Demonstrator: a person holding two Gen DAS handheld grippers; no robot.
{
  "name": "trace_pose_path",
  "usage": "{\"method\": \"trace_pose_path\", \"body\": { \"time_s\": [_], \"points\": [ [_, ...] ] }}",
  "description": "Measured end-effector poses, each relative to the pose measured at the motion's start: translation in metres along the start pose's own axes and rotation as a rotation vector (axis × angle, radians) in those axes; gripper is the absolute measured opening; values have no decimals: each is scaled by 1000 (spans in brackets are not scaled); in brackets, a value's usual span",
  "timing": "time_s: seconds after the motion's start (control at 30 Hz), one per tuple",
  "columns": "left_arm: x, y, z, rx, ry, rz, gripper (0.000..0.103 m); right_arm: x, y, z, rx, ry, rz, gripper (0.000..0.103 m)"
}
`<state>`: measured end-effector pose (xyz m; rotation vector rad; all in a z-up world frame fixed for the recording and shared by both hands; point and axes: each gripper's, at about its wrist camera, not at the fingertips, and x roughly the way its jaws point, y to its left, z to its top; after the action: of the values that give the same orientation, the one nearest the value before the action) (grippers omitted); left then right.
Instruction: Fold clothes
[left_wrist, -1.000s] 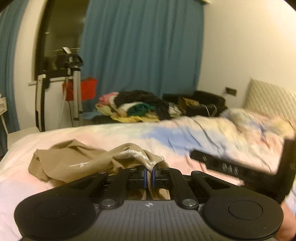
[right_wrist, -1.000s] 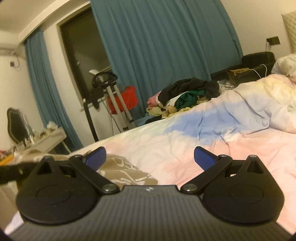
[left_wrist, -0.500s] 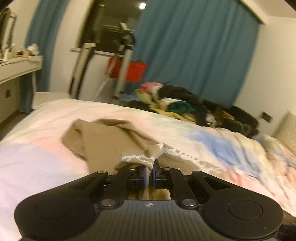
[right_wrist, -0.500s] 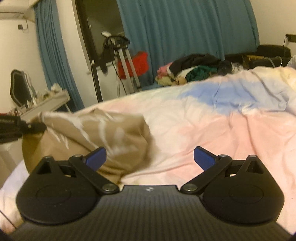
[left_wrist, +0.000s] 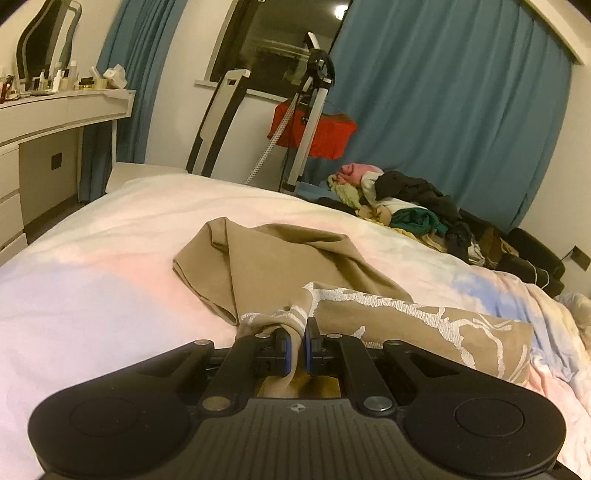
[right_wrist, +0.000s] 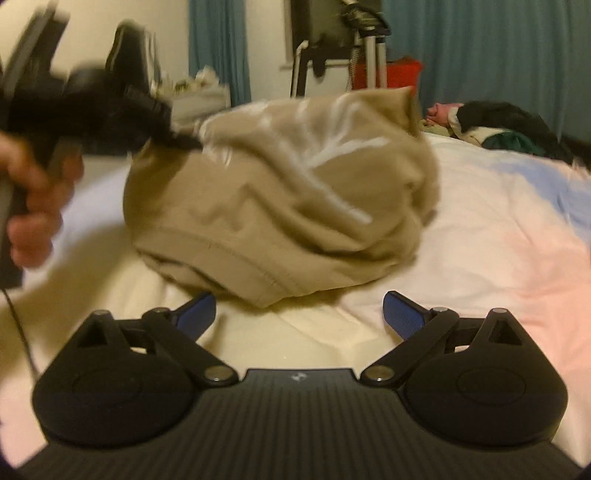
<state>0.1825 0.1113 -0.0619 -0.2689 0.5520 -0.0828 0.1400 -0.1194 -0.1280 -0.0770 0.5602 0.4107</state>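
The left hand-held gripper (left_wrist: 297, 341) is clamped on a bunched edge of the tan shirt (left_wrist: 295, 266), which lies crumpled on the bed (left_wrist: 92, 266). The right hand-held gripper (right_wrist: 299, 314) hangs wide apart and empty, just short of the hem. To fold well, the right should pinch a matching hem corner, then both should pull the cloth taut and flat.

The bedspread (left_wrist: 92, 280) lay bare to the left of the tan garment (left_wrist: 280, 266) and offered open passage there. The garment itself bunched up as a mound (right_wrist: 295, 192) just ahead of the right gripper (right_wrist: 299, 314), whose spread fingers had bare sheet between them. A clothes pile (left_wrist: 406, 206) blocked the far edge, beside a metal stand (left_wrist: 306, 122).
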Motion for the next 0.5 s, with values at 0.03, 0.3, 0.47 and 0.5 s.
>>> {"method": "trace_pose_path", "body": {
  "time_s": [0.03,0.3,0.47,0.5],
  "points": [
    [2,1,-1,-4,4,1,9,3,0,1,7,-9,-30,99],
    [6,-6,-9,7,91,34,55,-31,-53,24,309,-309,-174,99],
    [-18,-21,-15,117,126,43,78,-22,-73,33,396,-268,-138,99],
    [-25,-24,-17,142,126,54,79,-20,-76,35,403,-259,-135,99]
  ]
}}
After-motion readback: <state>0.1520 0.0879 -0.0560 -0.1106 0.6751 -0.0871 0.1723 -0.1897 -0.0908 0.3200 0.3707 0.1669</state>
